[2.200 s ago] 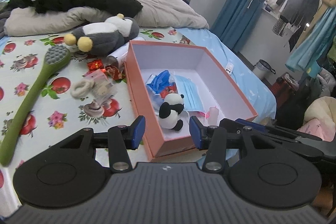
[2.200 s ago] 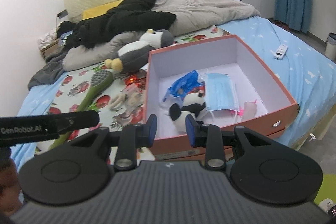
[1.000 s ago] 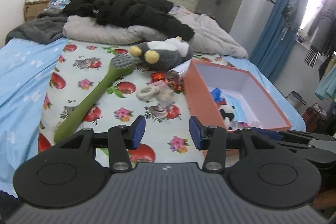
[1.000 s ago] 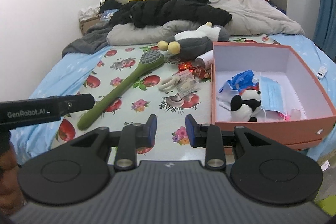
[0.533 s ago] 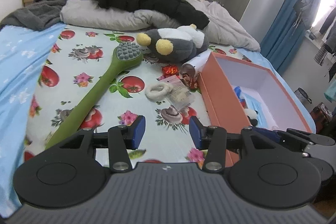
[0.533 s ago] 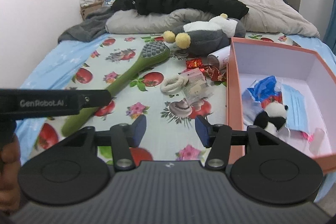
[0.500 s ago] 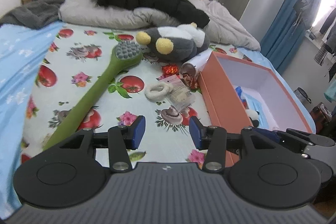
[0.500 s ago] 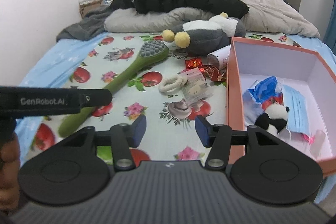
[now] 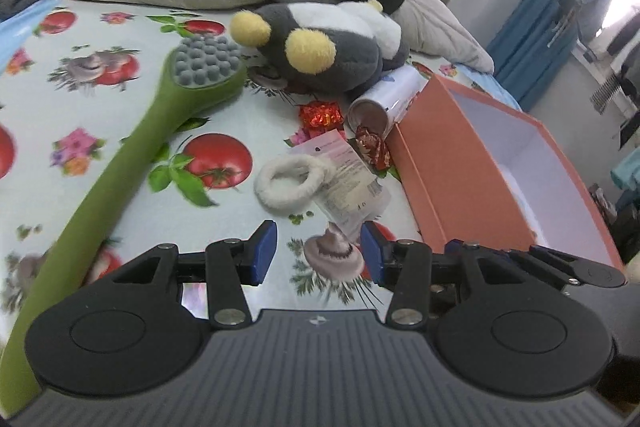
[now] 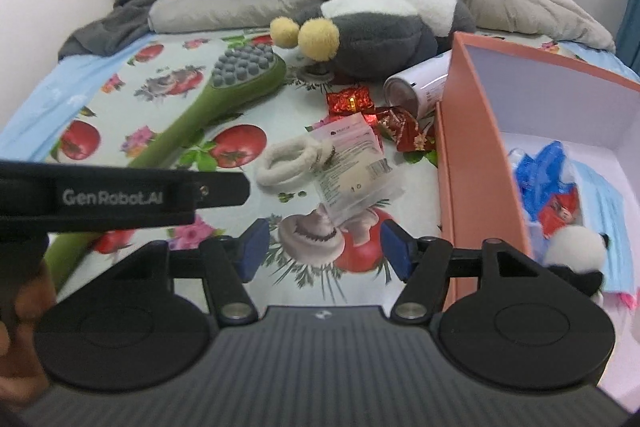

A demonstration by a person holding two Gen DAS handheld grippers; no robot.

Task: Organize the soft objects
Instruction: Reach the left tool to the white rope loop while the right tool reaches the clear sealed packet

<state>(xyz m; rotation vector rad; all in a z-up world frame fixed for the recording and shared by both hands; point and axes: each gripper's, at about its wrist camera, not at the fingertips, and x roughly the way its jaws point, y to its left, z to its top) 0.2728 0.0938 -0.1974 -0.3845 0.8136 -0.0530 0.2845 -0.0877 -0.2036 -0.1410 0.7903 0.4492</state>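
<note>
Small black-and-white plush panda (image 10: 576,251) lies boxed right of the wide, empty jaws; fluffy white ring (image 9: 289,180) ahead remains.

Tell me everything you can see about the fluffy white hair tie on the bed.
The hair tie is a cream-white, fuzzy ring, seemingly plush fabric. It lies flat on the fruit-print sheet, between the green brush and the orange box. Its right edge touches the clear packet, which overlaps it slightly. Neither gripper touches it; the left gripper and right gripper are both open, short of it.

green massage brush (image 9: 132,151), white can (image 9: 384,103)
</note>
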